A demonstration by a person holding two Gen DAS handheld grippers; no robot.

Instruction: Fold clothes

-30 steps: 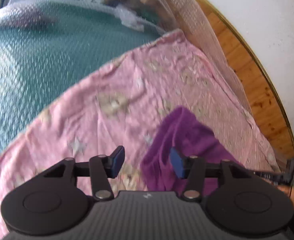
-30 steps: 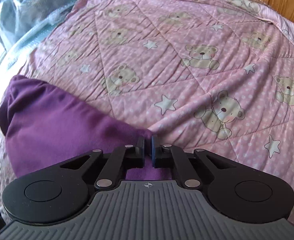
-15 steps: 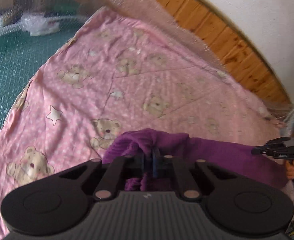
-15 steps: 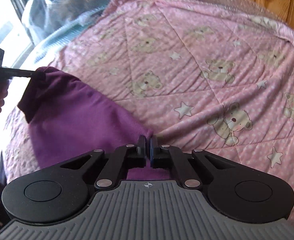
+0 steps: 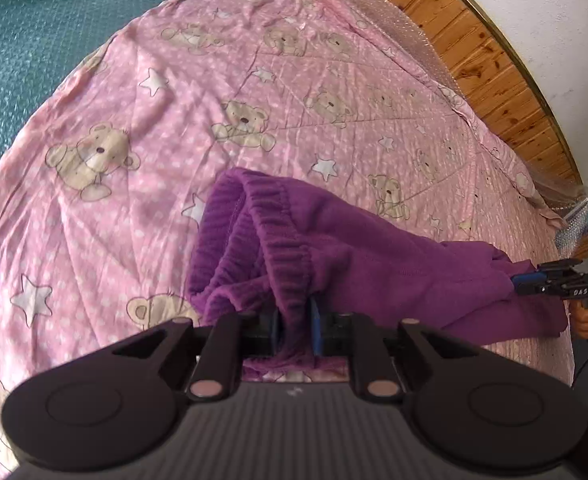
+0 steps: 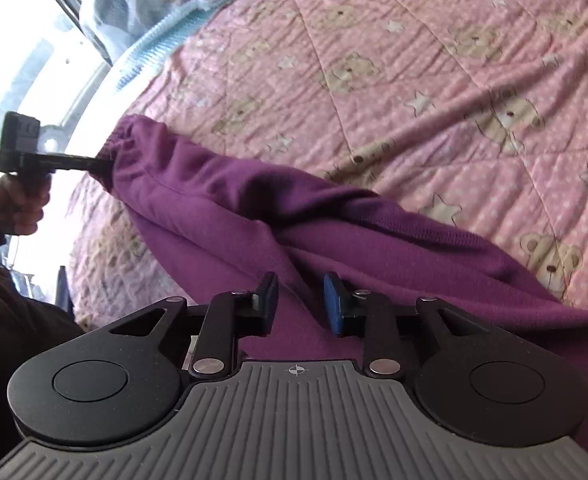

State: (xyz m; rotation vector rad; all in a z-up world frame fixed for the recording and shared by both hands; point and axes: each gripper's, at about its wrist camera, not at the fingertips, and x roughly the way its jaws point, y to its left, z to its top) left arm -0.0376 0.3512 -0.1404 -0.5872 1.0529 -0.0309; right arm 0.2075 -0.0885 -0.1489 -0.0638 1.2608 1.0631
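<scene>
Pink bear-print bedding (image 5: 142,92) is spread under purple trousers (image 5: 373,264), which are stretched across the bed. Their elastic waistband (image 5: 282,248) is pinched by the left tongs (image 5: 294,326), now loosening slightly, while the right tongs (image 6: 299,304) are being spread above the leg cloth, nothing pressed. Flattening seems in hand; next, a fresh grip for folding is probably needed.

A purple fleece garment (image 5: 373,264) with a ribbed elastic waistband is stretched across the pink bear-print quilt (image 5: 254,80), waistband bunched toward nine o'clock, far end at three o'clock.
</scene>
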